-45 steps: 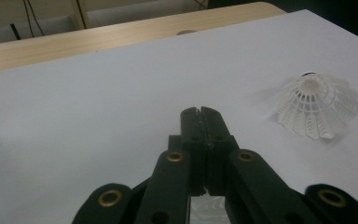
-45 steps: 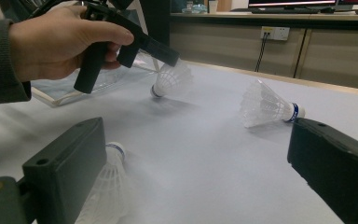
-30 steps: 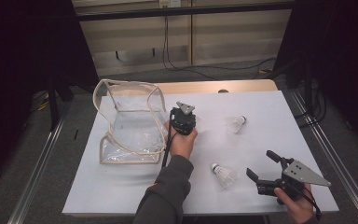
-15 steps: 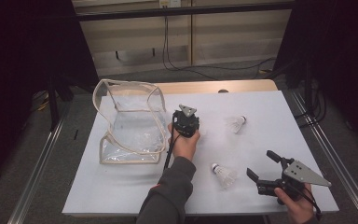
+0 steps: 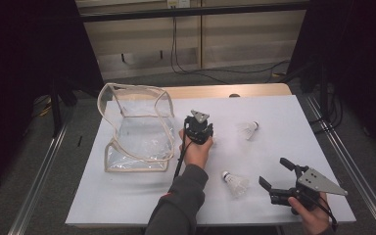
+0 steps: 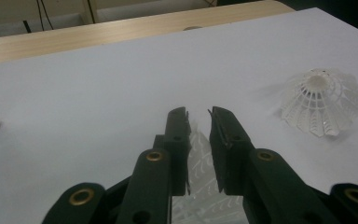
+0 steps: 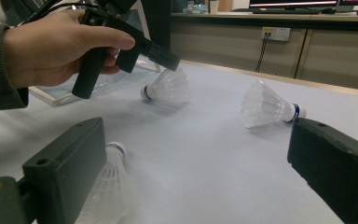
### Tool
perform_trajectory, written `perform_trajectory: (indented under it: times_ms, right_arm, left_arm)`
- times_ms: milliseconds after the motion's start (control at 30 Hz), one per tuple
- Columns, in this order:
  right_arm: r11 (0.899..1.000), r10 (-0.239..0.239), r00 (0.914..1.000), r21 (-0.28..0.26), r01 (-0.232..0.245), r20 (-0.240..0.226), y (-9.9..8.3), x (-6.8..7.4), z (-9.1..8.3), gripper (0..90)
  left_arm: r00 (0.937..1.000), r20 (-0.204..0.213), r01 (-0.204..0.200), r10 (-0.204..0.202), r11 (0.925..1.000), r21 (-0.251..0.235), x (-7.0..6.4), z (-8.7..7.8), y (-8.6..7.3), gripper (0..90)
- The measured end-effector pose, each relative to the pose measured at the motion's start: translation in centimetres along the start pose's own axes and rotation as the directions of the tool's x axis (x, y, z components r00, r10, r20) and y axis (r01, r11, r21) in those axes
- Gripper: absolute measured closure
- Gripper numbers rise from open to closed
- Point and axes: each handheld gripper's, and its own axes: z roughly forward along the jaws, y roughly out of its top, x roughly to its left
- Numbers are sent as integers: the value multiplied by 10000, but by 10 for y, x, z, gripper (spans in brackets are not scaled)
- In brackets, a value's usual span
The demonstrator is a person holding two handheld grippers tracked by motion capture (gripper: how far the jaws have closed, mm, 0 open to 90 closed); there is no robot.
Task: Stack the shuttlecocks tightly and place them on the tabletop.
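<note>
Three white shuttlecocks are on the white table [image 5: 127, 196]. My left gripper [image 5: 200, 131] [image 6: 198, 114] is at mid-table with its jaws nearly together, pinching the feather skirt of one shuttlecock [image 6: 198, 161] [image 7: 165, 86] that rests on the surface. A second shuttlecock [image 5: 248, 129] [image 6: 324, 102] [image 7: 265, 105] lies to its right. The third shuttlecock [image 5: 235, 183] [image 7: 109, 182] lies near the front, just left of my right gripper [image 5: 274, 171] [image 7: 196, 135]. That gripper is wide open and holds nothing.
A clear plastic bag with beige trim [image 5: 137, 132] stands open on the table's left half, right beside the left hand. A wooden strip [image 5: 225, 90] runs along the far edge. Dark floor and metal rails flank the table.
The left gripper has shifted slightly right and toward the person. The right gripper and the two loose shuttlecocks have stayed put.
</note>
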Motion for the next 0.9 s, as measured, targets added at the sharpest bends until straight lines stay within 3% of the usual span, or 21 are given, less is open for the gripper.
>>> perform_trajectory:
  times_ms: [300, 900]
  right_arm:
    - [10000, 2, 10000, -9, -2, -5, 0, 0, 0, 39]
    - [10000, -19, 10000, 11, 19, 0, 0, 0, 0, 39]
  left_arm:
    - [9998, 96, -184, 183, 9998, 113, -1, -2, -1, 768]
    - [9997, 195, -181, 178, 9998, 109, 0, -3, -2, 759]
